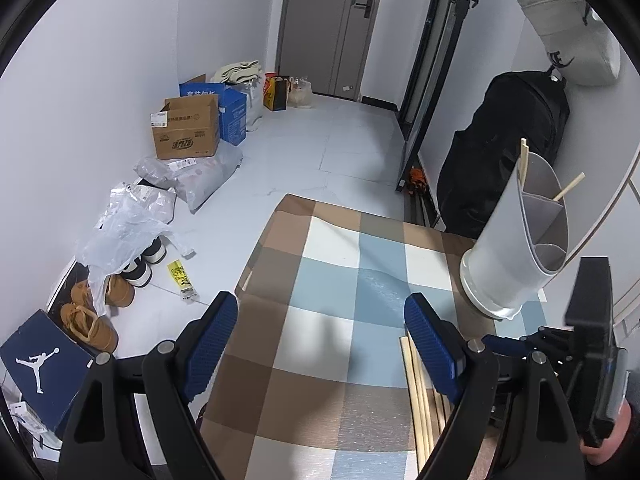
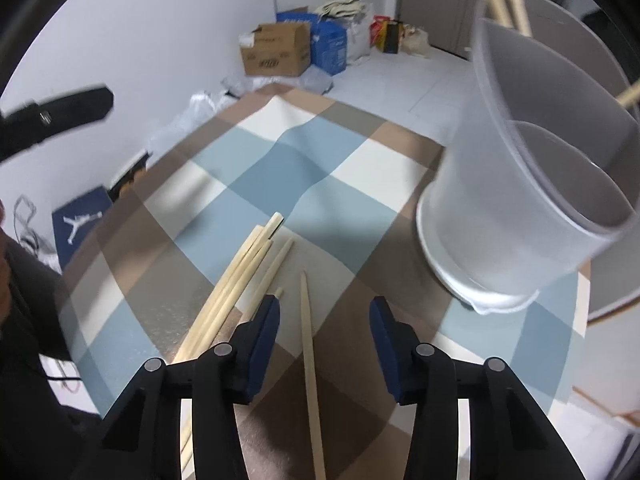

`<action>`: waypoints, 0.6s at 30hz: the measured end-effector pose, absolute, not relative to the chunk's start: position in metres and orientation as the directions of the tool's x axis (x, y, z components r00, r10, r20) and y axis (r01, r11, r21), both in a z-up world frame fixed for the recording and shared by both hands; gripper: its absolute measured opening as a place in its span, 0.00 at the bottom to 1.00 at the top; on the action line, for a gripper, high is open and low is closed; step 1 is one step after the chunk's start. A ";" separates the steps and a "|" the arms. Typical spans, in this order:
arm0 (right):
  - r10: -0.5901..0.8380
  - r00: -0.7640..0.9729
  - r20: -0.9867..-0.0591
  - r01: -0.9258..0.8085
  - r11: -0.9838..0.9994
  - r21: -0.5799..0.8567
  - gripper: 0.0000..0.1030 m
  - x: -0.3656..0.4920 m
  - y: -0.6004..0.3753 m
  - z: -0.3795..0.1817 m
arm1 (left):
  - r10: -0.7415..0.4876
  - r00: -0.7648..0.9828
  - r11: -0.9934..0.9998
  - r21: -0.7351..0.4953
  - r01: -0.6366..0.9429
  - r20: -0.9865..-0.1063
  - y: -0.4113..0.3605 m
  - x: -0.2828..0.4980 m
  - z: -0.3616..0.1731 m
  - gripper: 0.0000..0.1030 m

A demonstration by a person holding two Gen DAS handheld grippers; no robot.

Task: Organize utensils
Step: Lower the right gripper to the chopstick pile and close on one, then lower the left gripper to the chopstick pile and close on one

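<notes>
The right gripper [image 2: 324, 344] hangs over the checked table [image 2: 280, 168], jaws spread around a single chopstick [image 2: 309, 360] lying flat, not touching it. More chopsticks [image 2: 236, 280] lie just beside it. Near them stands the holder [image 2: 520, 184]. The left gripper [image 1: 320, 344] has its jaws spread, empty.

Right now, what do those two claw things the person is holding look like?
Both look alike. The left gripper and right gripper each have two black plastic fingers with silver pivot pins, tipped by dark blue ribbed pads. A dark sleeve shows at the picture's left edge.
</notes>
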State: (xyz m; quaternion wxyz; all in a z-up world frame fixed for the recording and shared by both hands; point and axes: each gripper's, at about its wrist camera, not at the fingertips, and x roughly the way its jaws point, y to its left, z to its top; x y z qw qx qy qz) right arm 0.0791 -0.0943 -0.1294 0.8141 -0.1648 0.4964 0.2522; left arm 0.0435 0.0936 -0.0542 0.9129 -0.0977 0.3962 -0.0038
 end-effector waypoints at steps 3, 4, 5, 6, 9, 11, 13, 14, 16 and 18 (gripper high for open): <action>0.217 0.376 -0.901 -0.590 0.806 -0.053 0.43 0.084 -0.087 -0.135 | -0.077 0.684 0.980 -0.183 -0.084 -0.725 0.098 0.045 -0.055 0.80; 0.212 0.376 -0.902 -0.595 0.802 -0.060 0.43 0.085 -0.085 -0.136 | -0.080 0.683 0.978 -0.190 -0.089 -0.726 0.100 0.044 -0.056 0.80; 0.199 0.377 -0.905 -0.601 0.796 -0.075 0.42 0.086 -0.083 -0.137 | -0.082 0.682 0.976 -0.196 -0.092 -0.727 0.102 0.045 -0.056 0.80; 0.189 0.377 -0.907 -0.605 0.791 -0.087 0.42 0.087 -0.082 -0.138 | -0.082 0.681 0.975 -0.201 -0.097 -0.727 0.104 0.044 -0.056 0.80; 0.198 0.377 -0.905 -0.614 0.785 -0.084 0.42 0.089 -0.083 -0.138 | -0.086 0.681 0.971 -0.214 -0.106 -0.727 0.109 0.046 -0.057 0.80; 0.209 0.368 -0.906 -0.613 0.787 -0.068 0.36 0.092 -0.085 -0.137 | -0.086 0.680 0.970 -0.217 -0.110 -0.728 0.111 0.046 -0.057 0.80; 0.205 0.375 -0.904 -0.610 0.789 -0.074 0.23 0.095 -0.085 -0.137 | -0.091 0.679 0.968 -0.224 -0.111 -0.728 0.111 0.047 -0.058 0.80; 0.209 0.374 -0.904 -0.609 0.790 -0.070 0.16 0.095 -0.086 -0.137 | -0.090 0.679 0.968 -0.225 -0.113 -0.729 0.111 0.047 -0.058 0.80; 0.213 0.380 -0.900 -0.608 0.791 -0.070 0.11 0.094 -0.087 -0.138 | -0.090 0.678 0.967 -0.226 -0.115 -0.730 0.112 0.047 -0.058 0.80; 0.214 0.388 -0.896 -0.607 0.791 -0.074 0.07 0.092 -0.088 -0.139 | -0.091 0.677 0.967 -0.227 -0.116 -0.731 0.112 0.047 -0.058 0.80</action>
